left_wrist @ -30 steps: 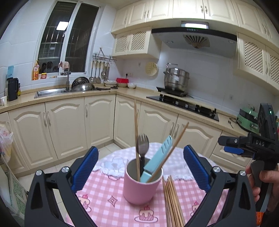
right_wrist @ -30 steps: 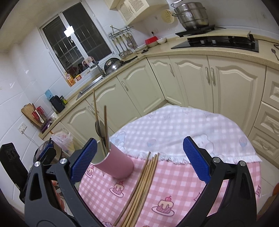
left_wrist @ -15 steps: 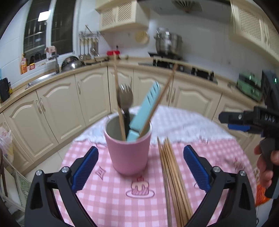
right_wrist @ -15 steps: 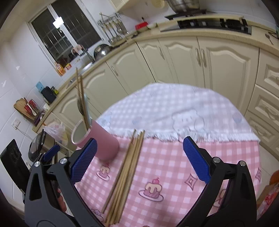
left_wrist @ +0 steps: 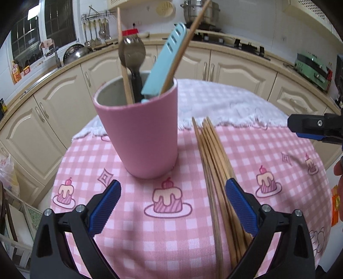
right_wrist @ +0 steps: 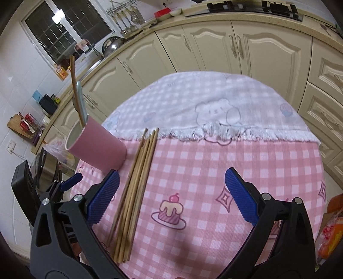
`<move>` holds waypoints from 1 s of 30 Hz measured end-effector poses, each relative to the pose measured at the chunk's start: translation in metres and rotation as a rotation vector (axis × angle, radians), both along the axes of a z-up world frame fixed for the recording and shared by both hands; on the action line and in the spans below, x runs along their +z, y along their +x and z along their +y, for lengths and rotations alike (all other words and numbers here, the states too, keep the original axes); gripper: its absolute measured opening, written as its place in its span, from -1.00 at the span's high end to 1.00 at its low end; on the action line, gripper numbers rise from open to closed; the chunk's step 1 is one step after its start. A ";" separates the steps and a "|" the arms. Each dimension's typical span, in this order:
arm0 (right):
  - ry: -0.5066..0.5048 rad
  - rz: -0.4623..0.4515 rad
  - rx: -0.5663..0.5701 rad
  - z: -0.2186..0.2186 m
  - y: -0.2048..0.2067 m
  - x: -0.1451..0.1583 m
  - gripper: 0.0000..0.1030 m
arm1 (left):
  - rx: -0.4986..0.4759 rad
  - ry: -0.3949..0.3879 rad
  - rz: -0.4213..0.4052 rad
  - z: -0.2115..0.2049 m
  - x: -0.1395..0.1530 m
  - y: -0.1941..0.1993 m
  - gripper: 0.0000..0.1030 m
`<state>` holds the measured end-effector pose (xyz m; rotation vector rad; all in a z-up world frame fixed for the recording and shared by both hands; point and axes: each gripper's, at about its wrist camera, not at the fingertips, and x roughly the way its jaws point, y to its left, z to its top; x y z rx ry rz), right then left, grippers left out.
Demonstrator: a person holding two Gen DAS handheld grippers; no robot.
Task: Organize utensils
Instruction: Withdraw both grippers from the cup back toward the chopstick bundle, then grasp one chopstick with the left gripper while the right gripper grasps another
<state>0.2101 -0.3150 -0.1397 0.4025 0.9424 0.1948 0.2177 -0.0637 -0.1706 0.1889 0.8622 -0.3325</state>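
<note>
— Both grippers have dropped closer to the table since a second ago; left gripper (left_wrist: 171,200) faces the cup (left_wrist: 138,131).

— Fingers apart, both empty. Right gripper (right_wrist: 171,194) must shift left over the chopsticks (right_wrist: 135,182) beside it.

Pink checked tablecloth (left_wrist: 133,242) printed with cakes, overlaid at the far side by a white fringed cloth (right_wrist: 193,103) with a bear. Cream cabinets (right_wrist: 268,49) beyond, under a beige counter. Steel pot (left_wrist: 200,10) on the black hob (right_wrist: 246,7); ladles hanging on a wall rack (left_wrist: 95,28); dark window (right_wrist: 62,32) above the sink; green appliance (left_wrist: 313,68) at far right.
</note>
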 end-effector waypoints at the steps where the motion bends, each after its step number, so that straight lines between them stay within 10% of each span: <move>1: -0.003 0.004 0.002 0.001 0.000 -0.001 -0.88 | -0.003 0.005 0.006 -0.001 -0.002 0.001 -0.86; 30: -0.361 0.136 0.172 0.080 0.002 -0.049 -0.88 | -0.008 0.066 0.102 -0.007 -0.033 0.017 -0.45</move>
